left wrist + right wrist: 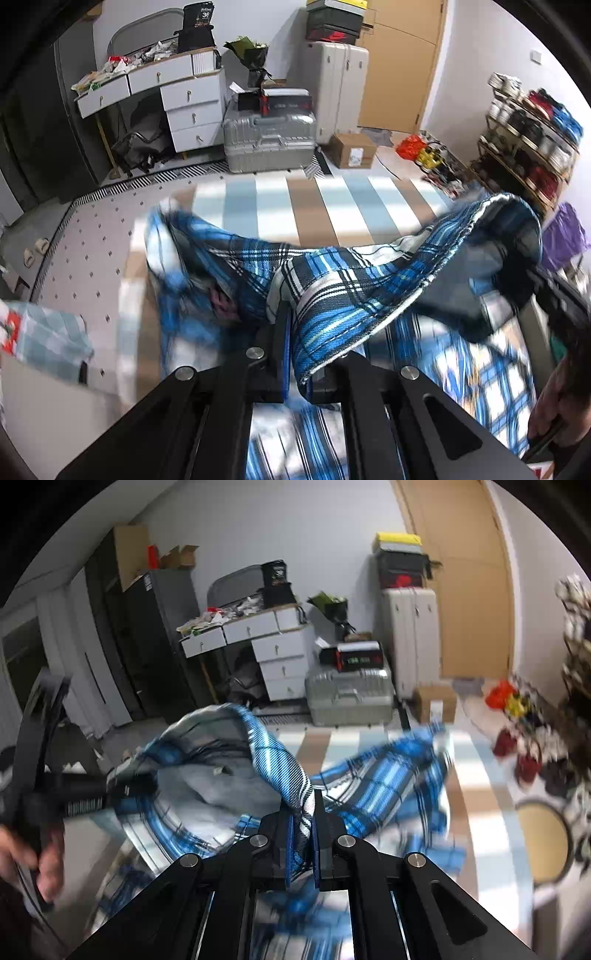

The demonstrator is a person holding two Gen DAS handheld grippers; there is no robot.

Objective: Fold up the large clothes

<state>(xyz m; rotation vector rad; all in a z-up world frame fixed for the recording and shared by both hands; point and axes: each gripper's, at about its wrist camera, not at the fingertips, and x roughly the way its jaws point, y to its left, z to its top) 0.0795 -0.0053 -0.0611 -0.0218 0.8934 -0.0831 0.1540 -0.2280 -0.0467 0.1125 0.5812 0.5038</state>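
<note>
Two tools: left tool and right tool, each closed tight on a pinch of the plaid shirt.
Garment position: lifted off the striped mat; one edge is strung between the two grips, the rest hangs below and trails onto the mat.
Left grip: a hemmed edge is clamped between the blue pads; cloth bunches above the jaws.
Right grip: a twisted fold rises out of the jaws; the grey lining faces up beside it.
Step in hand (judged): carrying the held edge across to lay a fold.
Technique: keep both tools level with each other and the edge taut, so no slack wrinkles the fold.
Caution: the hanging part is blurred and bunched; let it settle flat before lowering.
Release: open only once the edge lies on the cloth below.
</note>
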